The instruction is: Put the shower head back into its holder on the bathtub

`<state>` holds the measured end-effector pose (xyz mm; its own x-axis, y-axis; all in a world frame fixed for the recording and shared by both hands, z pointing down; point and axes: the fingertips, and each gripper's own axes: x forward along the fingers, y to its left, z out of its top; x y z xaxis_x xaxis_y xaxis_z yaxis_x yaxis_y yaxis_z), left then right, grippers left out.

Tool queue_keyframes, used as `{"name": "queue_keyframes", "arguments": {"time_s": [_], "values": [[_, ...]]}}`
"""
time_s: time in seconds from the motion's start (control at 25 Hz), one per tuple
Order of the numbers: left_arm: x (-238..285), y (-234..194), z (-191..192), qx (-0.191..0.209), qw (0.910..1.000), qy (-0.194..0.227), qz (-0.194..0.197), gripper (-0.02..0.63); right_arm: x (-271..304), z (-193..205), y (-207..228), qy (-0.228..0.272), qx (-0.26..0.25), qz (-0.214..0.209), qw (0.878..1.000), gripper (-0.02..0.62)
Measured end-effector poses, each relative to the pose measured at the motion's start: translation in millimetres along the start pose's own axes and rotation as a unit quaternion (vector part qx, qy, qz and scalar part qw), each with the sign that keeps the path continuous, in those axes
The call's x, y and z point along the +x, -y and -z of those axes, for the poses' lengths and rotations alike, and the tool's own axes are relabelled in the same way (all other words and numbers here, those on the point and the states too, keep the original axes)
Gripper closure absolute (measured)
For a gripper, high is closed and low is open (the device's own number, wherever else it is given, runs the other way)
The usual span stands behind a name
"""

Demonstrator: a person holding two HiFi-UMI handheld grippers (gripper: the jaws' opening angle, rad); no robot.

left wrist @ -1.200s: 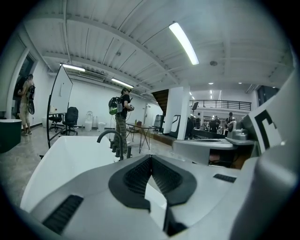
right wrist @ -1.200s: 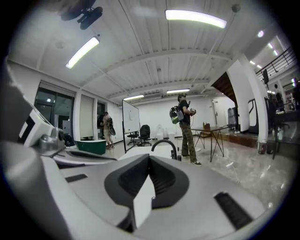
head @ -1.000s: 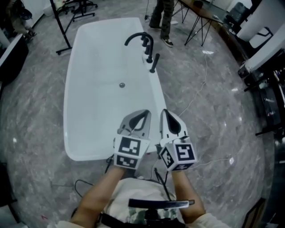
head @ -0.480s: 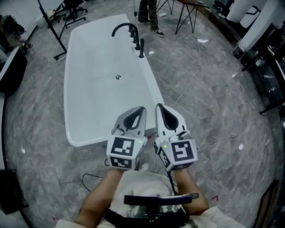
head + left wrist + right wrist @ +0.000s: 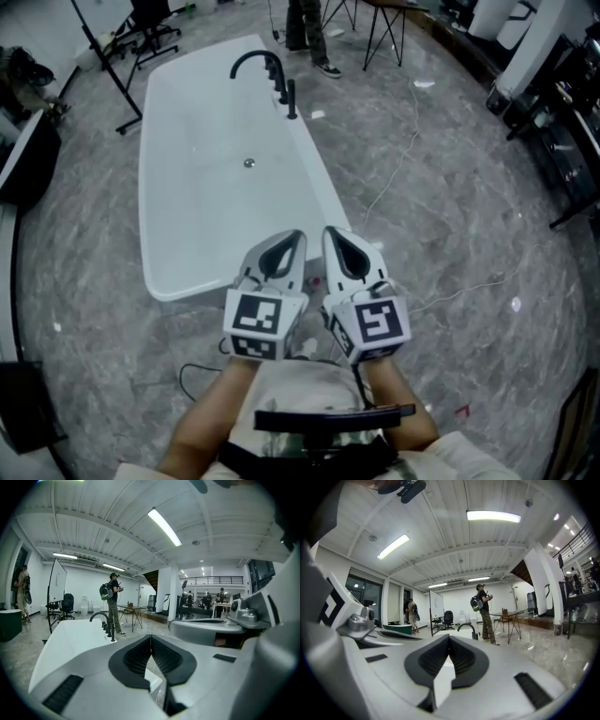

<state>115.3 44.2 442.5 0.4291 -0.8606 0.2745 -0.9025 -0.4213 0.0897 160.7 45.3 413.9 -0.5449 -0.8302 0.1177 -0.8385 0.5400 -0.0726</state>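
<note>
Left gripper (image 5: 292,242) and right gripper (image 5: 334,239) hang side by side, jaws pressed together on nothing — no load. At 12 o'clock from them, on the bathtub's (image 5: 192,202) far rim beside the faucet (image 5: 255,62), the shower head (image 5: 292,99) stands upright, apparently seated in its holder.

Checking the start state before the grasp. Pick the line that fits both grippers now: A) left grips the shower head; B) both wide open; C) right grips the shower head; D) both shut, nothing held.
D: the left gripper and right gripper each show their jaws pressed together with nothing between them.
</note>
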Motion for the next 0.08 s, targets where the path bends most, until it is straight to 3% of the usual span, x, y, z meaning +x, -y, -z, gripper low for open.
{"name": "queue_keyframes", "arguments": {"time_s": [0.08], "values": [[5.2, -6.5, 13.7, 0.002, 1.0000, -0.001, 0.001, 0.591, 7.4, 15.6, -1.0, 0.000, 0.000, 0.000, 1.000, 0.586]]}}
